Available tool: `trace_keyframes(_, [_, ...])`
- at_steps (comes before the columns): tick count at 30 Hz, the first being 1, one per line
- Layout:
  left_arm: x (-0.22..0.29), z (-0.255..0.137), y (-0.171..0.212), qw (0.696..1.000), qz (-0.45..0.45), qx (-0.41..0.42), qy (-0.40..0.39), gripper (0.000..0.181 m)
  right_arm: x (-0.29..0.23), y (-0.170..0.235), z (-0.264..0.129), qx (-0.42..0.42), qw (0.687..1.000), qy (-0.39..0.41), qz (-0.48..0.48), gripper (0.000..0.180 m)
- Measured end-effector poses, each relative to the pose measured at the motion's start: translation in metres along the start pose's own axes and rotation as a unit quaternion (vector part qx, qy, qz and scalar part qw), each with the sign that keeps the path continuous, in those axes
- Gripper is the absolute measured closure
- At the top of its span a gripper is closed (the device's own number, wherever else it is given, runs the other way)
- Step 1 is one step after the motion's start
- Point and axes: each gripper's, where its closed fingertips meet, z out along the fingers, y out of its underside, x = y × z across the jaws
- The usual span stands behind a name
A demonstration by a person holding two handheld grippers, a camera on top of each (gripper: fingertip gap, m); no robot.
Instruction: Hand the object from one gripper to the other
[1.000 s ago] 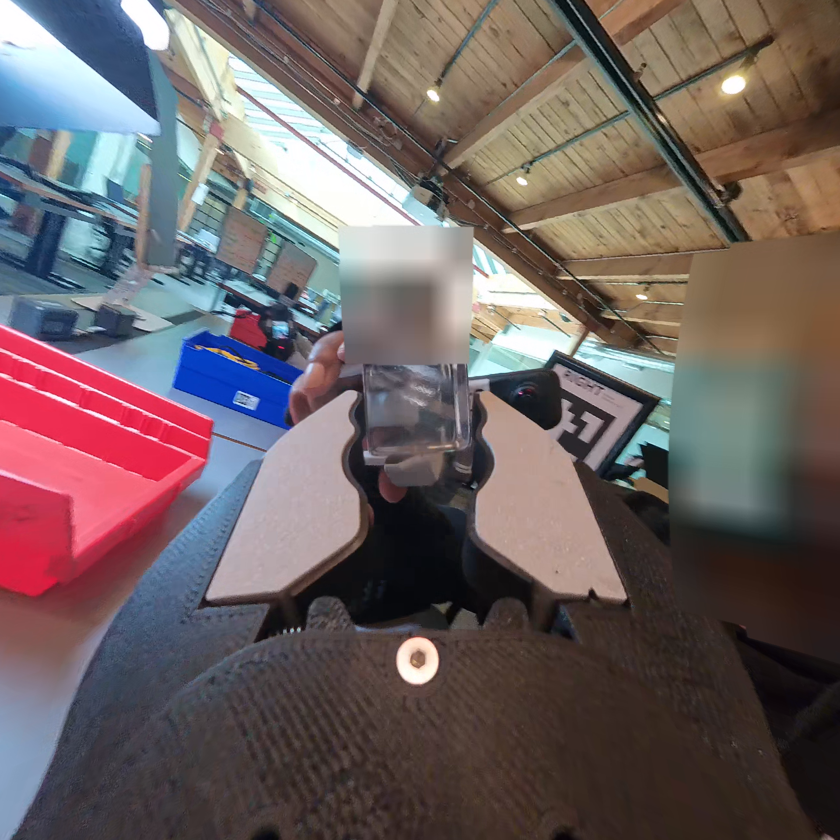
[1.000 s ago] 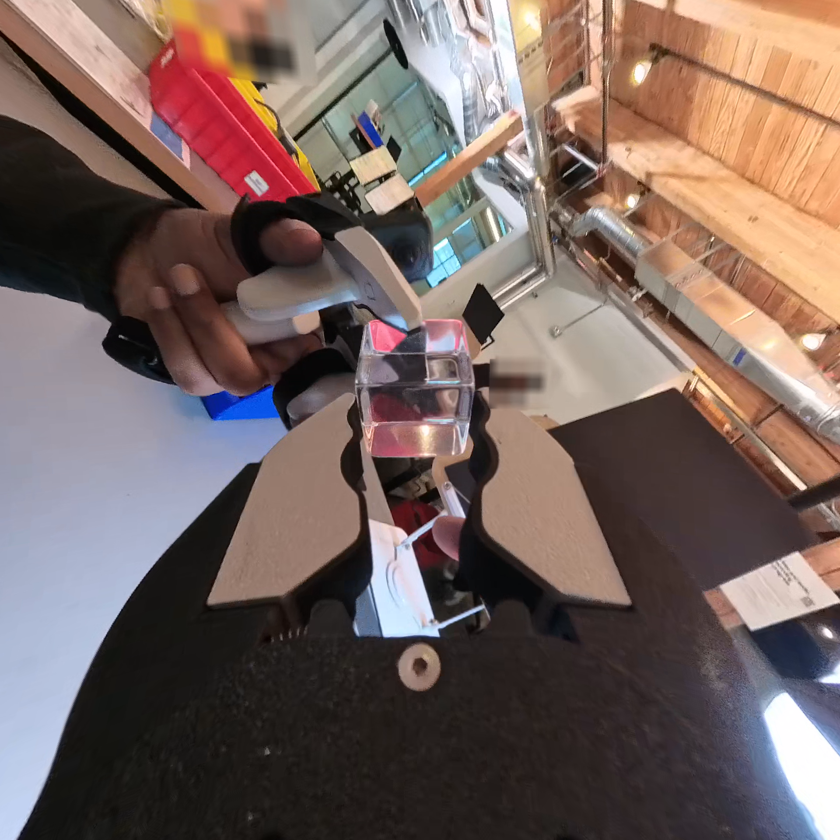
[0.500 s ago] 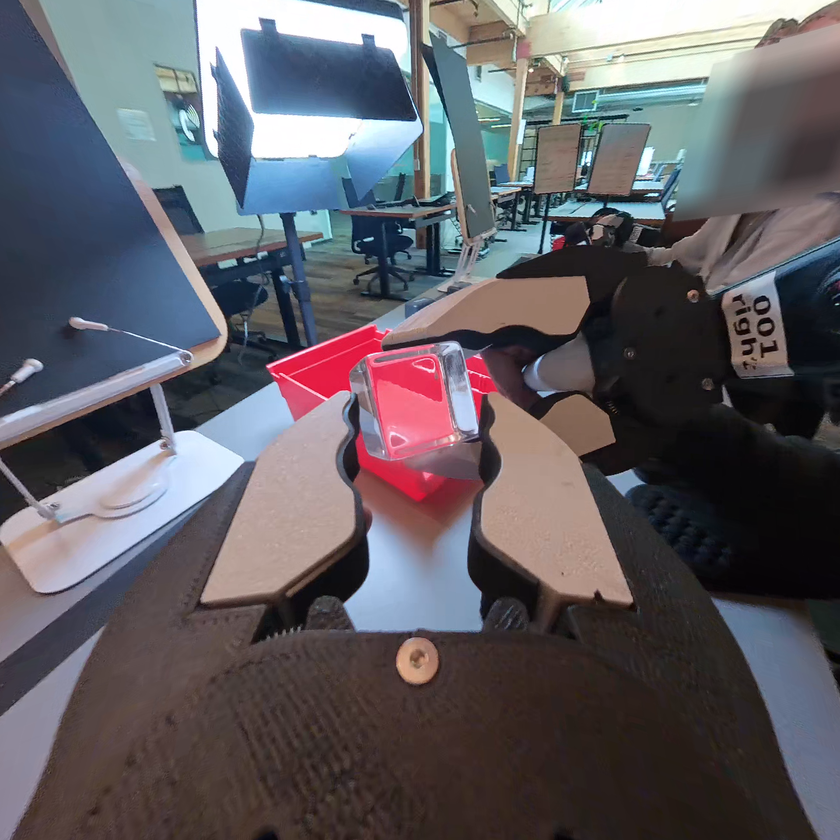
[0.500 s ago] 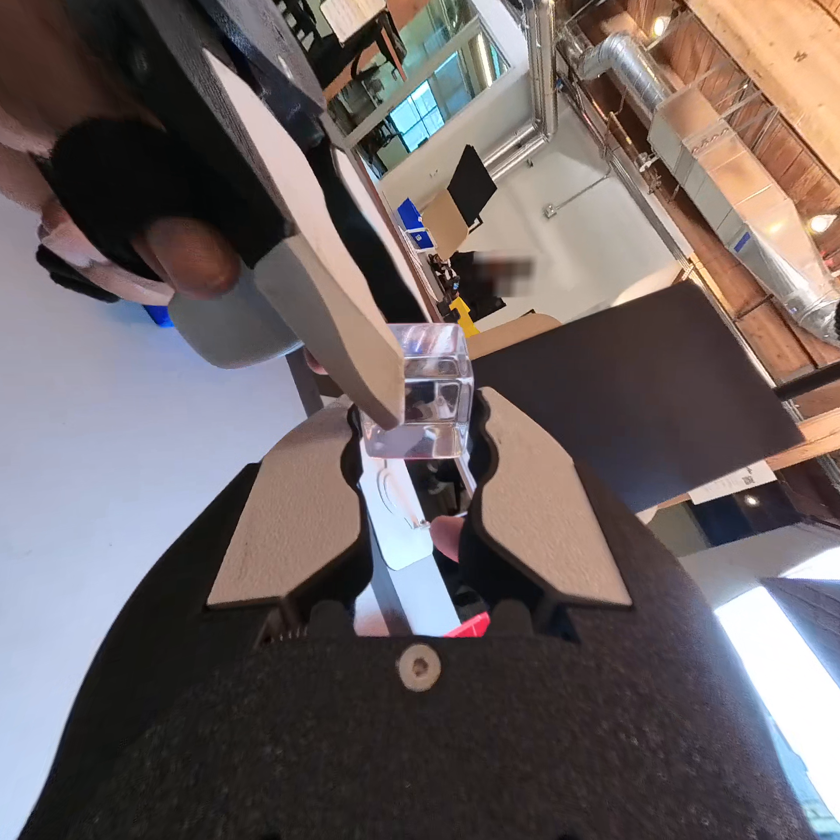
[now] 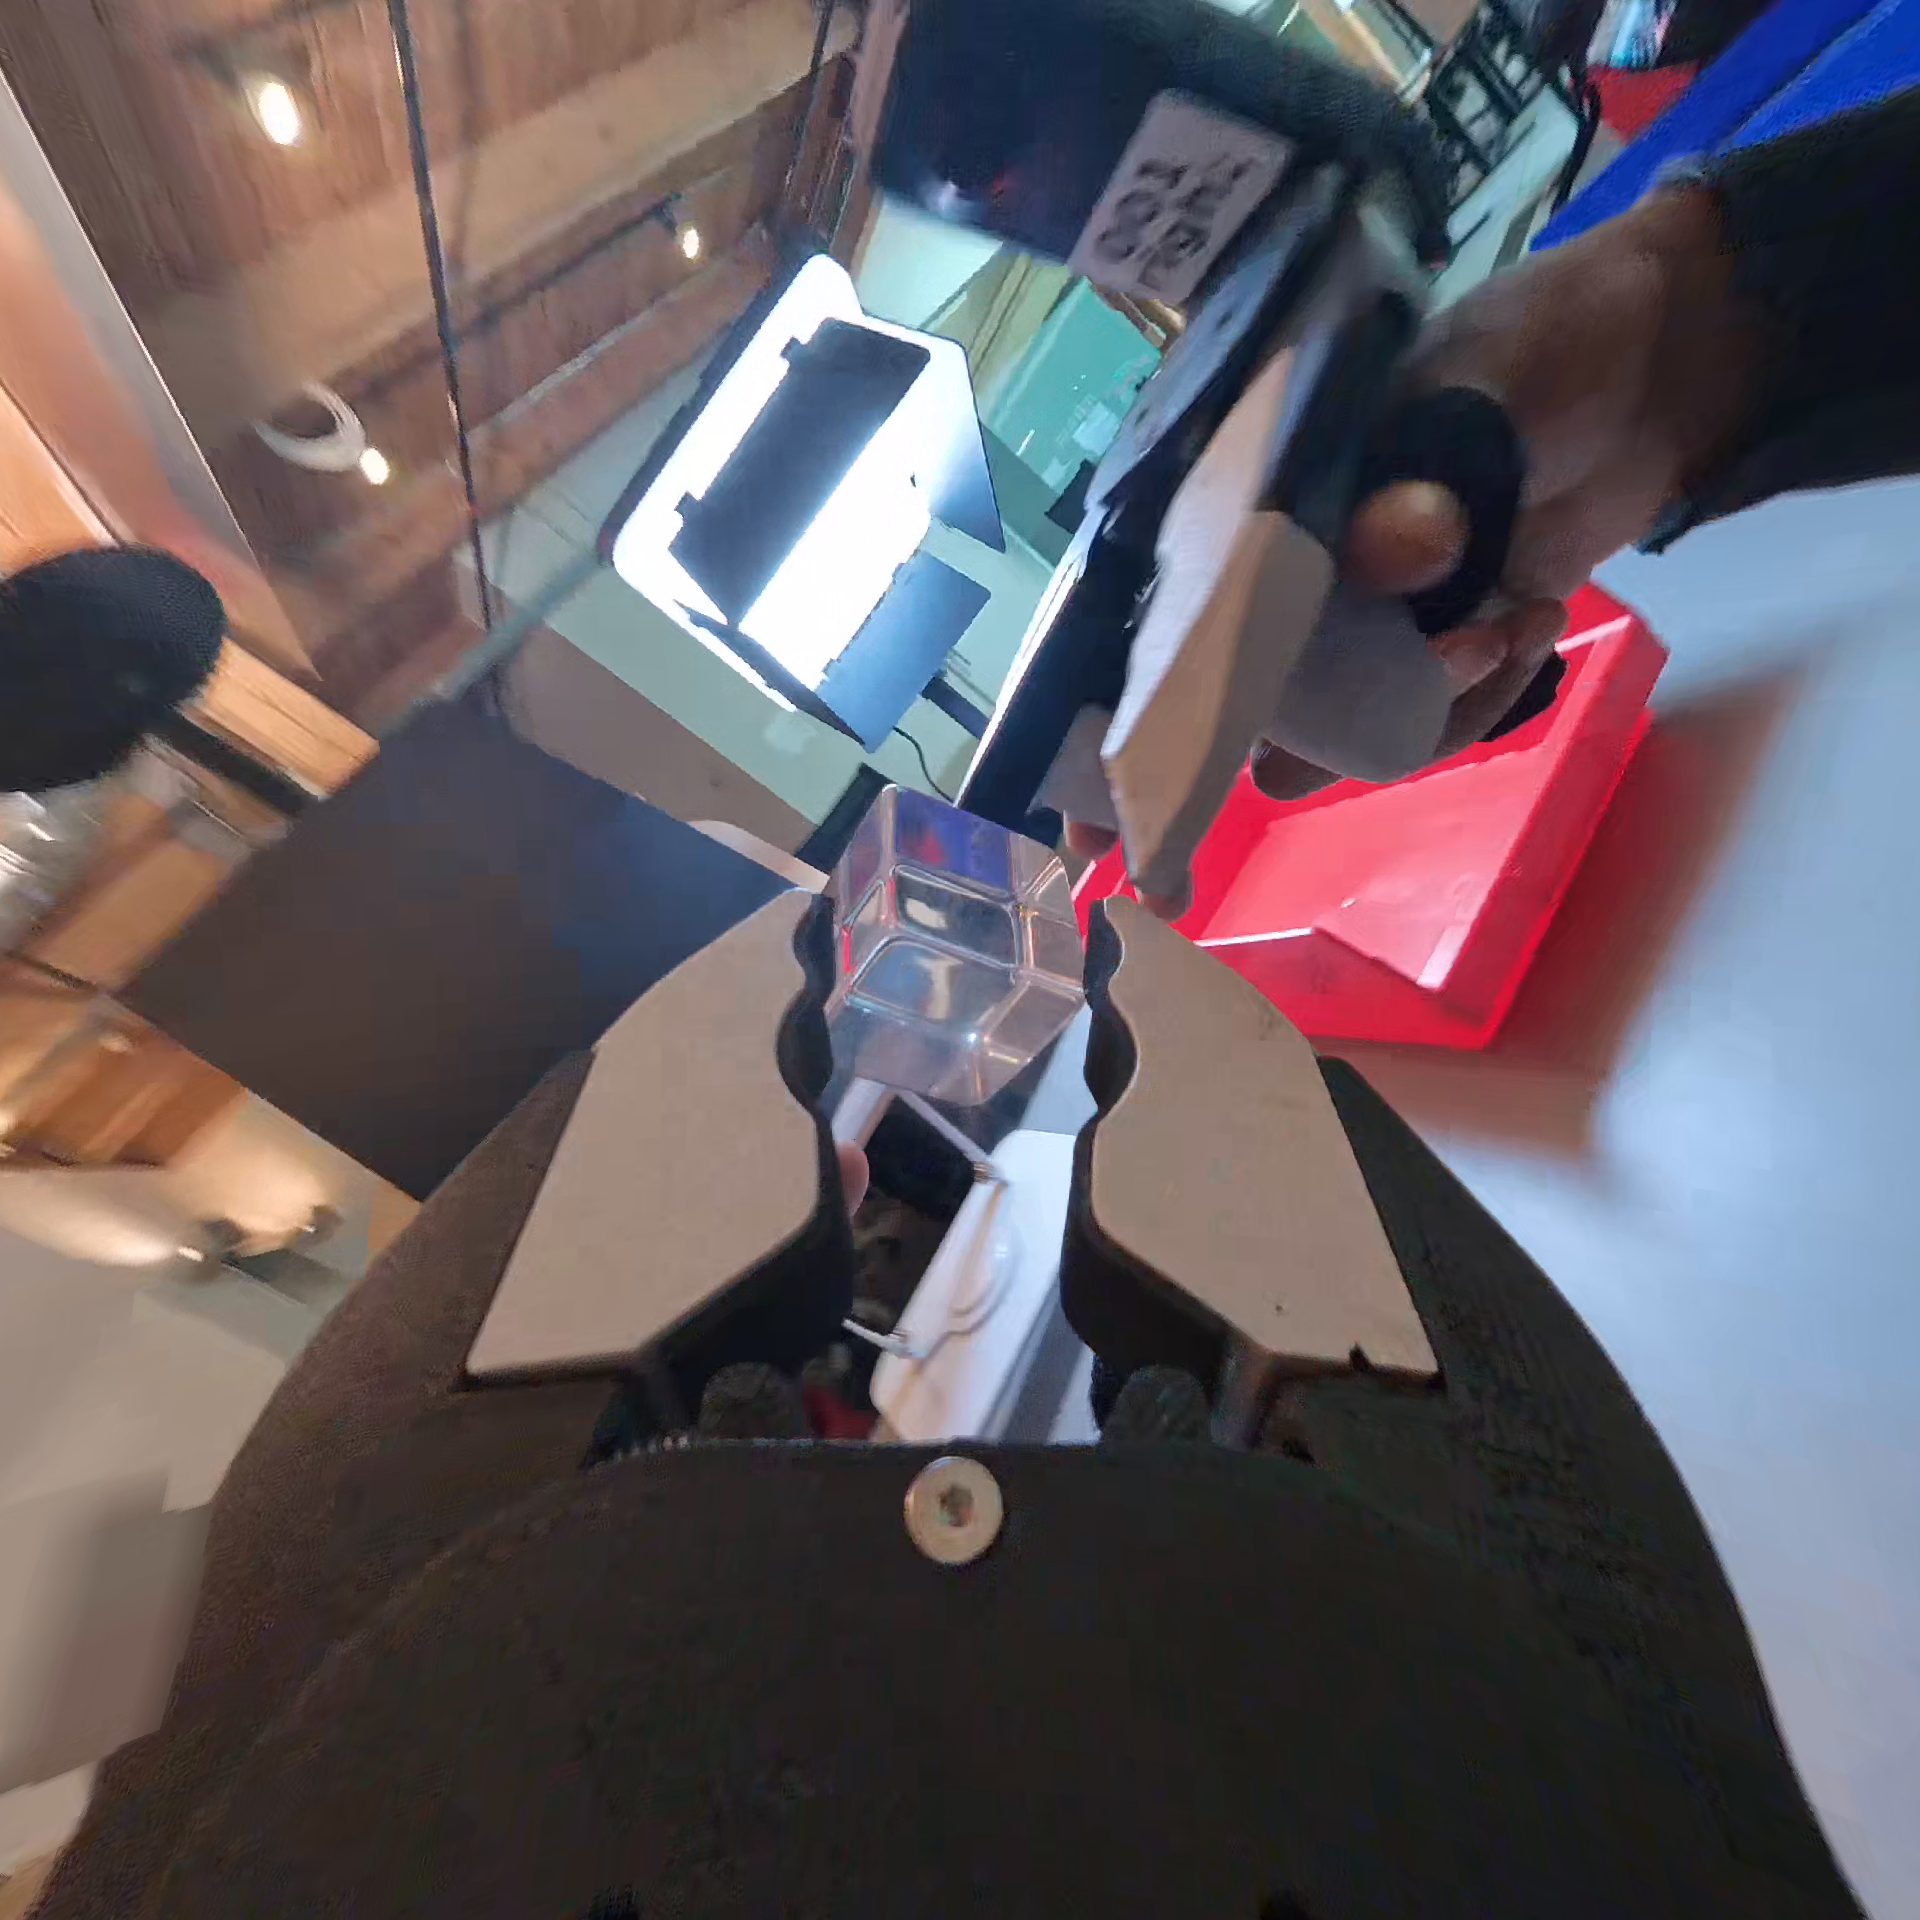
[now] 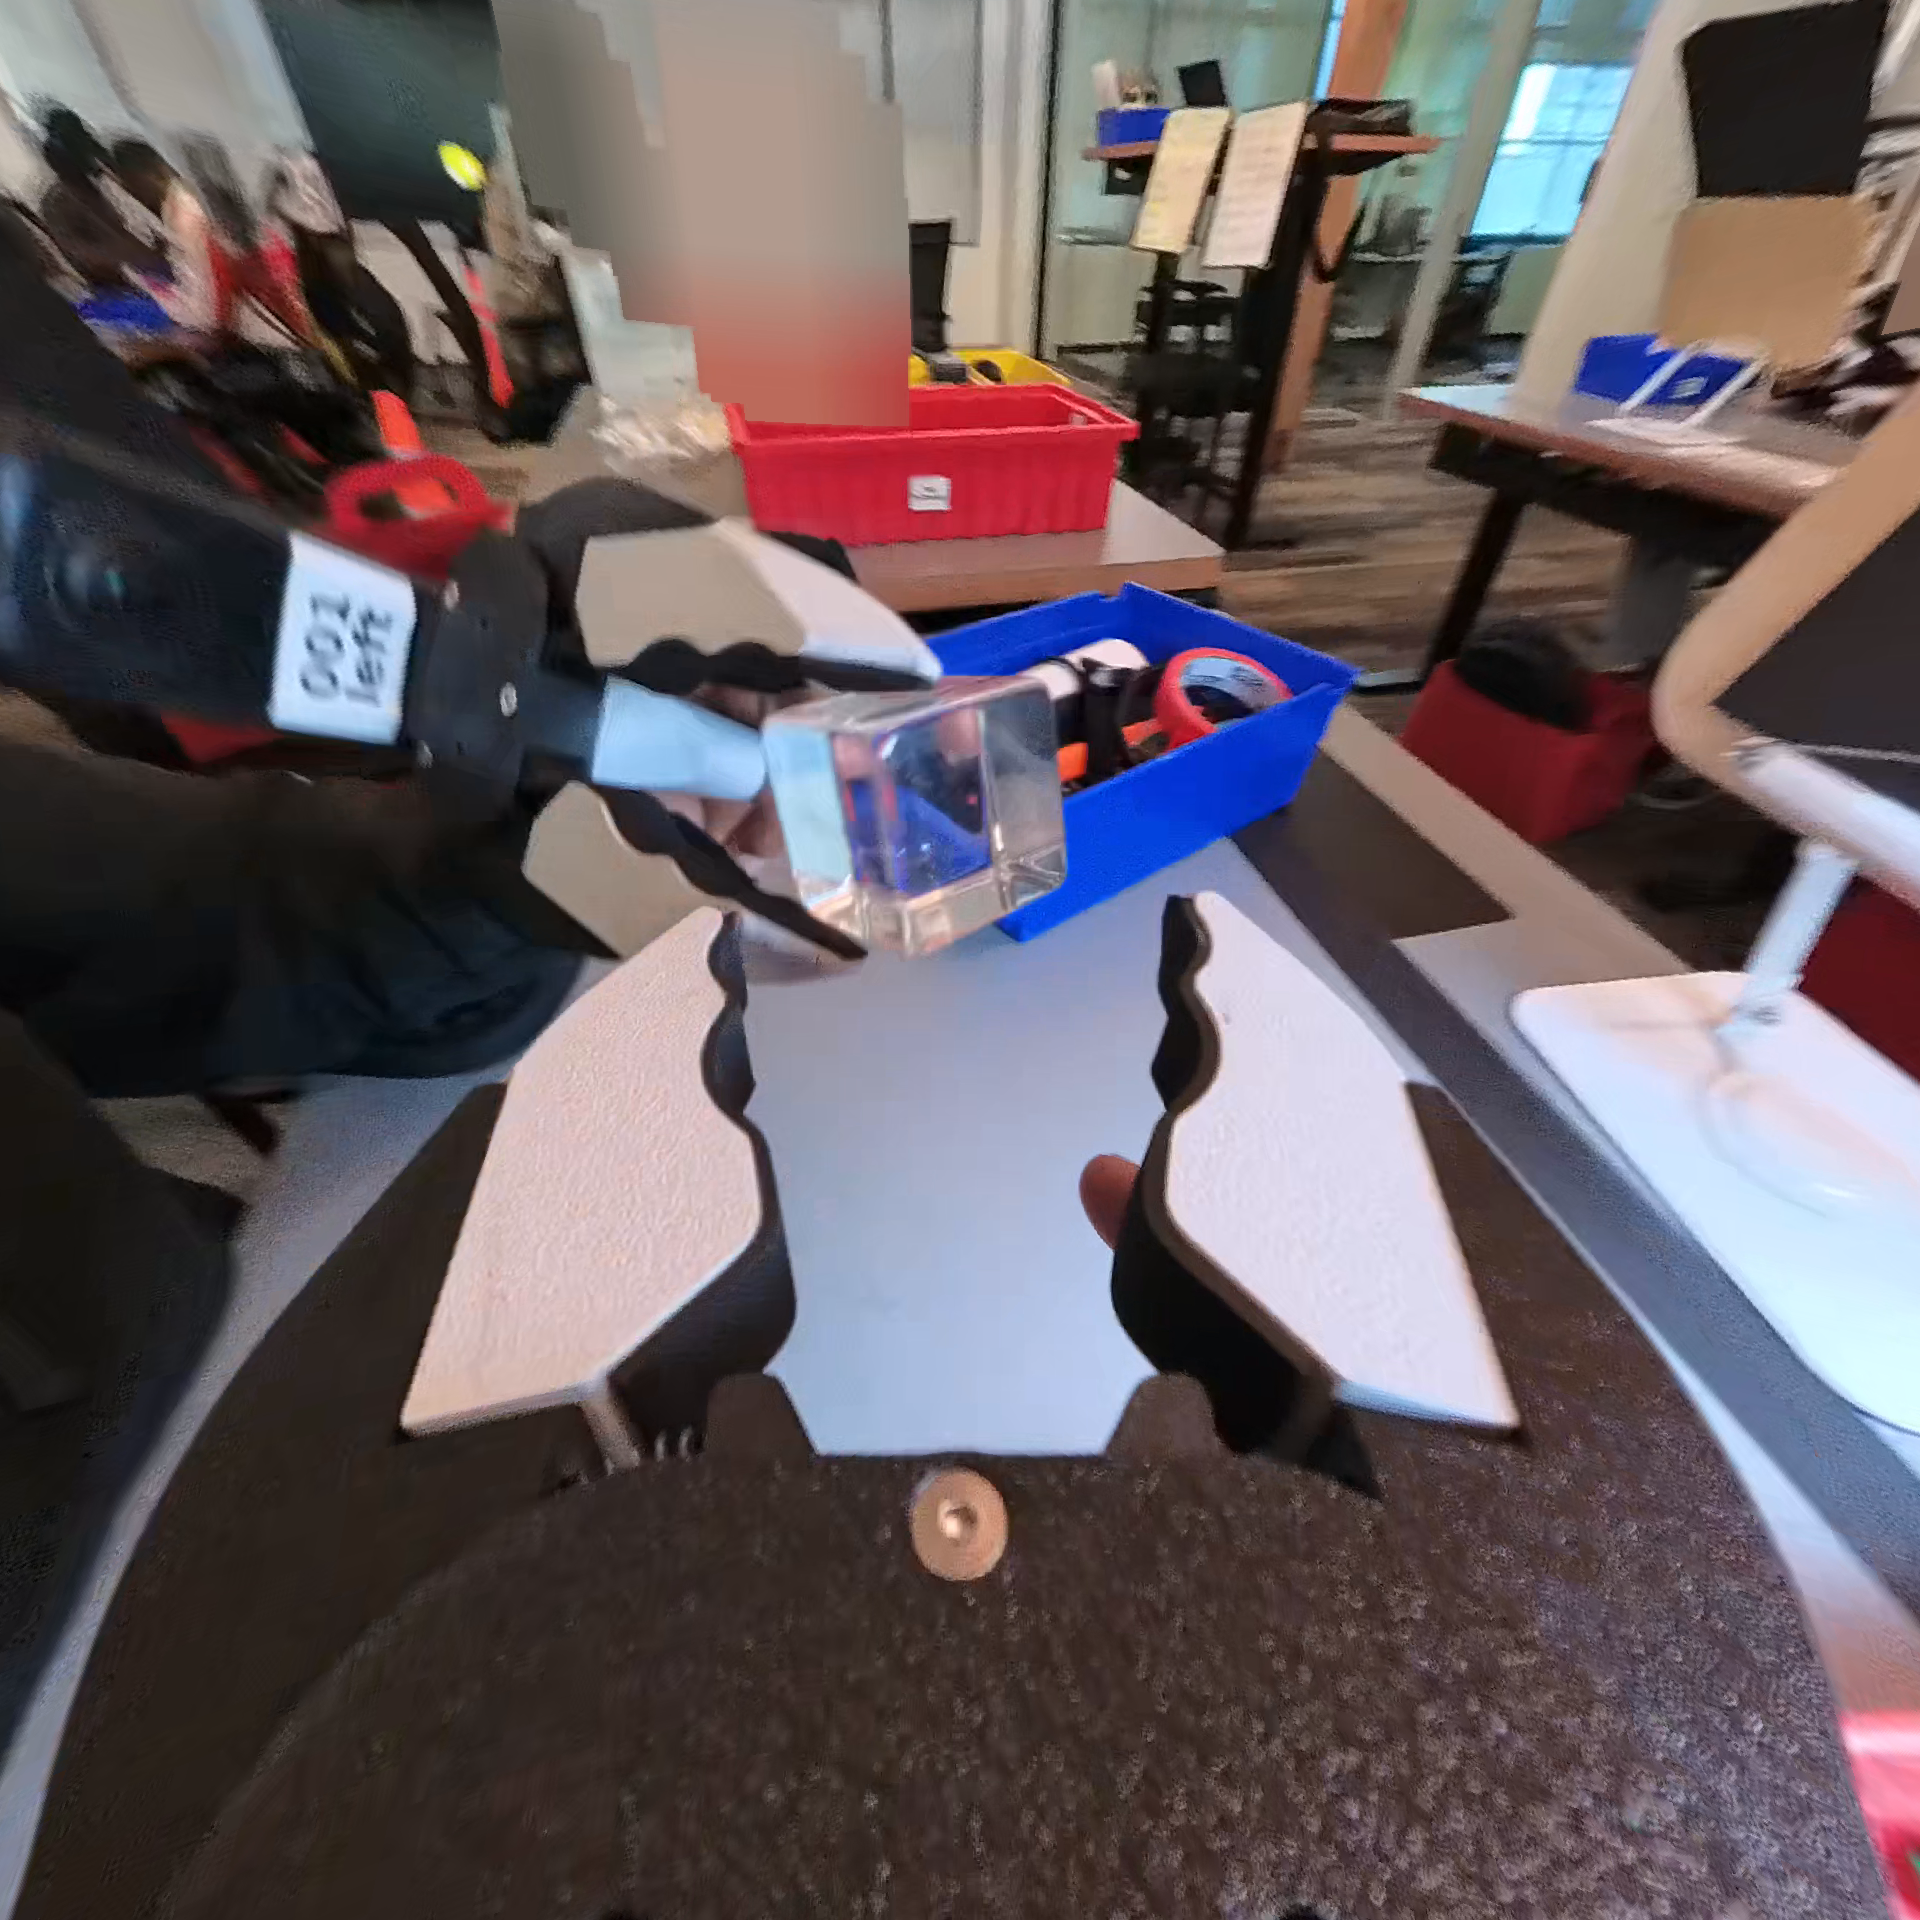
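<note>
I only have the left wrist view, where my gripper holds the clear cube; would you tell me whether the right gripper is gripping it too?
Observer: No. The right wrist view shows the right gripper open, with nothing between its fingers.
Operator: Where is the cube relative to it?
Observer: The clear cube sits just beyond the right fingertips, pinched only by the left gripper.
Operator: What lies behind it there?
Observer: A blue bin holding a roll of tape, on the grey table.
</note>
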Motion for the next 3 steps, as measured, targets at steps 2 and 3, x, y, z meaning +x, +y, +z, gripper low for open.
trace_keyframes(2, [0.012,0.001,-0.006,0.998,0.055,0.013,0.005,0.134,-0.004,0.001,0.003,0.018,0.998,-0.040,0.033,0.104])
trace_keyframes(3, [0.018,0.001,-0.009,0.997,0.073,0.019,0.014,0.134,-0.008,0.002,0.005,0.026,0.997,-0.057,0.040,0.107])
